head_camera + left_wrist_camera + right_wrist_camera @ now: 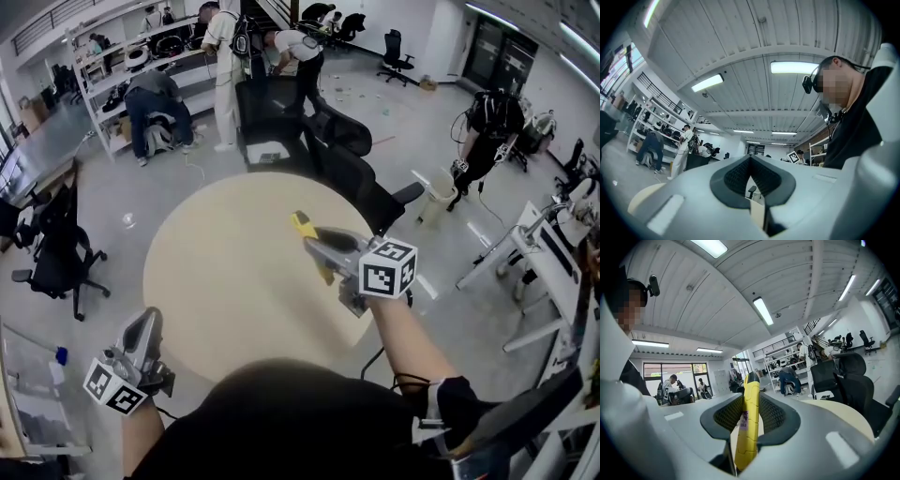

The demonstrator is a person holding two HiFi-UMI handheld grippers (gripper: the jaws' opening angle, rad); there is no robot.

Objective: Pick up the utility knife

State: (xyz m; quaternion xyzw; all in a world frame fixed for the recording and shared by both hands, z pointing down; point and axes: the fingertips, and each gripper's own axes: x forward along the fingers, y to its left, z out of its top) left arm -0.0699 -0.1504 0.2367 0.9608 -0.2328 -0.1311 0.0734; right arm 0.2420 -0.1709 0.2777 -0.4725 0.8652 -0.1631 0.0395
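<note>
The yellow utility knife (306, 232) is off the round beige table (225, 272), held above its right part. My right gripper (320, 247) is shut on it. In the right gripper view the knife (747, 427) stands nearly upright between the dark ribbed pads (774, 414), and its black-tipped end sticks out past the gripper (748, 401). My left gripper (146, 323) hangs low at the left, just outside the table's near edge. In the left gripper view its tips (750, 158) meet with nothing between them.
Black office chairs (342, 155) stand close behind the table, and another chair (56, 253) stands at the left. Several people work at white shelves (141, 66) at the back. One person (487, 131) stands at the right near white desks (553, 253).
</note>
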